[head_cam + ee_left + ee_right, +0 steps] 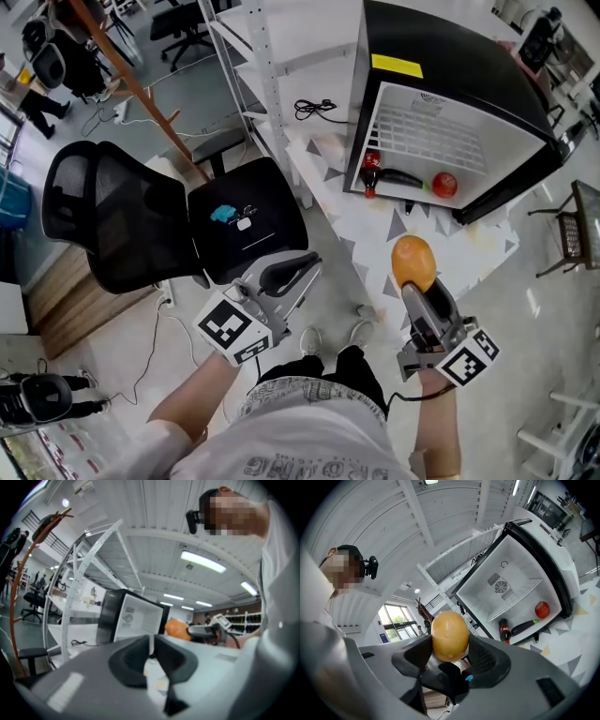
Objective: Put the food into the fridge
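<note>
Orange [413,262] sits pinched between the jaws of your right gripper [418,292], in the air, well apart from the open fridge [441,47]. It is probably light, firm and smooth, so hold its widest middle. Your left gripper [292,274] is closed, empty. Inside the fridge: one bottle [371,174], one dark long vegetable [401,177], one red fruit [444,185].

No word or number can be read anywhere. The fridge [450,84] bears a yellow label [396,66] on its top, upper middle of the head view, with no legible print. The bottle [504,631] inside has a red label whose lettering is too small to read. The shirt print [309,466] at the bottom edge is blurred. Each marker cube [232,328] shows only black-and-white squares. A blue sign [384,638] by the windows is illegible.
</note>
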